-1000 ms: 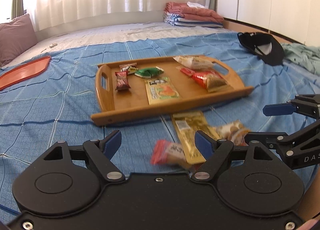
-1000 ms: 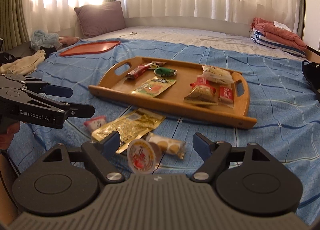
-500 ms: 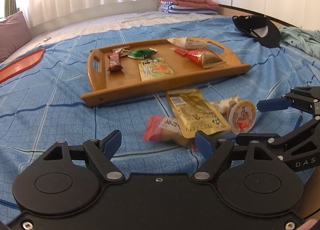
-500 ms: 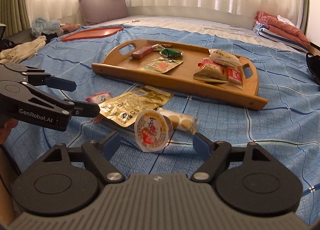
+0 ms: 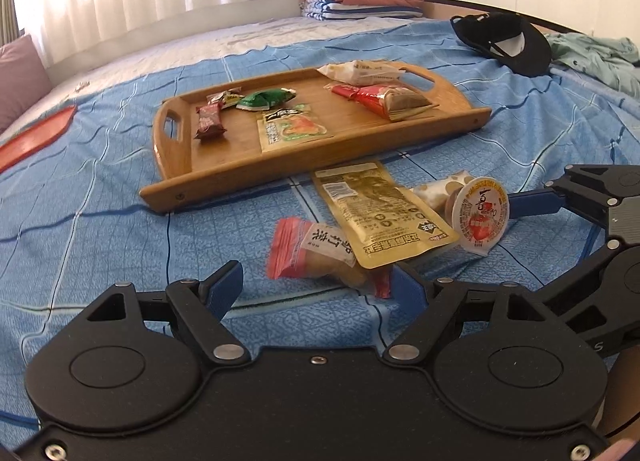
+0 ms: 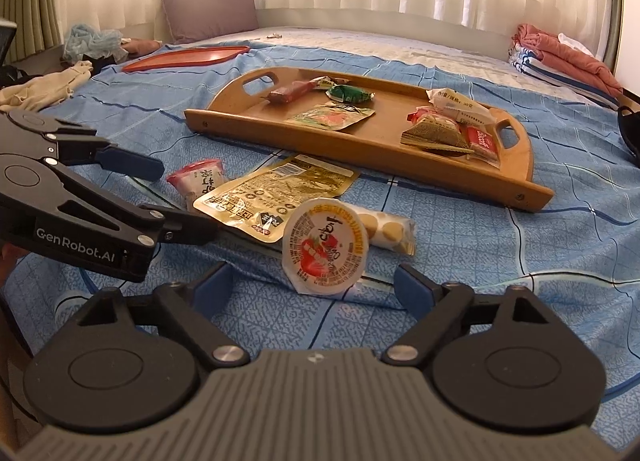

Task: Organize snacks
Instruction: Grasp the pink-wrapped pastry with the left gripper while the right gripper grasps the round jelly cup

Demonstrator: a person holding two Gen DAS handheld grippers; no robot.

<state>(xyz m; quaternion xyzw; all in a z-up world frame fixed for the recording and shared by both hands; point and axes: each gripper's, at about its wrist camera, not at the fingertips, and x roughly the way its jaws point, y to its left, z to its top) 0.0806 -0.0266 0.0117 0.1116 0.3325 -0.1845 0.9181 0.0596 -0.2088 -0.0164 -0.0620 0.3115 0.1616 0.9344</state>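
— Well, where do things stand?

— Biggest first: the bed (image 6: 520,261) carries the tray (image 6: 360,149), sitting at twelve o'clock from both my claws, with several snacks already on it. Four more lie loose on the cover in front of its near rim: the gold pouch (image 6: 276,189), the biscuit pack (image 6: 388,231) at its three o'clock, the pink packet (image 6: 198,179) at its nine, and the jelly cup (image 6: 325,247), standing on edge with its lid facing my right claw.

— And your claws?

— Both spread wide, pinching nothing. My right claw (image 6: 312,287) sits low with the cup just ahead, between its fingers. My left claw (image 5: 316,287) has the packet (image 5: 310,249) close in front, toward its right finger.

— How would you take them well?

— I judge the cup is the step in hand. It's tilted and will probably roll if nudged, so I'd centre the fingers either side of its rim, close gently on the wall rather than the foil lid, then lift clear before carrying to twelve o'clock. For the packet I'd shift left a touch, since the pouch overlaps its corner and could drag along.
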